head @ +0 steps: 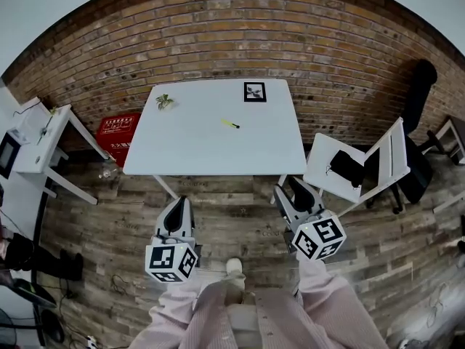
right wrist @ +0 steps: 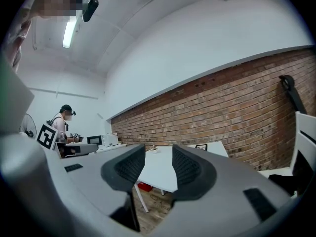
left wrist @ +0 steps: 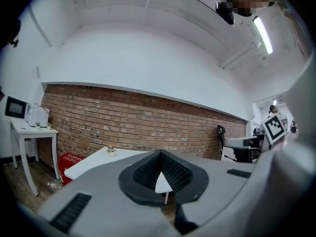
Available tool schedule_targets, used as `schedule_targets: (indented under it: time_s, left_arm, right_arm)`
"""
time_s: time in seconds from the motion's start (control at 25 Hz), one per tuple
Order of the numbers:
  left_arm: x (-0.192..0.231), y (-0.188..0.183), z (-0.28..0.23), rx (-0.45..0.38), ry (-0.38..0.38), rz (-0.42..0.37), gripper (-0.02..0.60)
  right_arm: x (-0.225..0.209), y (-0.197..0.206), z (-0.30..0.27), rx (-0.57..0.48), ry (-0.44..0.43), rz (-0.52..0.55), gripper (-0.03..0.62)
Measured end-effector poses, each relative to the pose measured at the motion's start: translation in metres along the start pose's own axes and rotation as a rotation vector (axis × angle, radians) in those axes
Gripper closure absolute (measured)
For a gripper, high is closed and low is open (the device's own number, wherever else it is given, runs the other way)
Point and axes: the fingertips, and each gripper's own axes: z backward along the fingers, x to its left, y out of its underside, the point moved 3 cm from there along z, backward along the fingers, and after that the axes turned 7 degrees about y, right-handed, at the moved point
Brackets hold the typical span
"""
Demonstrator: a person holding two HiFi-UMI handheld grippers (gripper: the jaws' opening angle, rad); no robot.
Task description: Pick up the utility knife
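Utility knife (head: 230, 123) is mid-desk (head: 196, 147), at 12 o'clock, well apart from both grippers. It looks light, stiff and slim, so I'd pinch across the handle's middle. Left gripper (head: 176, 208) jaws are pressed together, right gripper (head: 294, 195) jaws slightly apart, both empty.

Table top (head: 211, 151): white, smooth, matt.
Floor (head: 240, 213): weathered wood planks, rough grain.
Wall (head: 218, 35): rough red brick.
Left gripper (left wrist: 159, 153) shell: grey matt plastic.
Right gripper (right wrist: 154, 157) pads (right wrist: 185, 169): black, finely ribbed.
Sleeves (head: 328, 300): pink striped cloth.
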Motion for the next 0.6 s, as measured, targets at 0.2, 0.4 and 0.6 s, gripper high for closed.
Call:
schedule_targets:
  time_s: [0.2,0.4,0.6]
  left_arm:
    - [0.021,-0.001,-0.033,0.009,0.017,0.002,0.589]
    - [0.043,-0.004,-0.062,0.014,0.031,0.007,0.589]
    - [0.065,-0.006,-0.083,0.021,0.055,0.007,0.589]
  right_arm:
    - [-0.009,0.002,-0.034,0.012,0.014,-0.007,0.441]
    - [-0.014,0.001,-0.069,0.014,0.025,-0.013,0.441]
    - [-0.012,0.0,-0.097,0.011,0.037,-0.005,0.441]
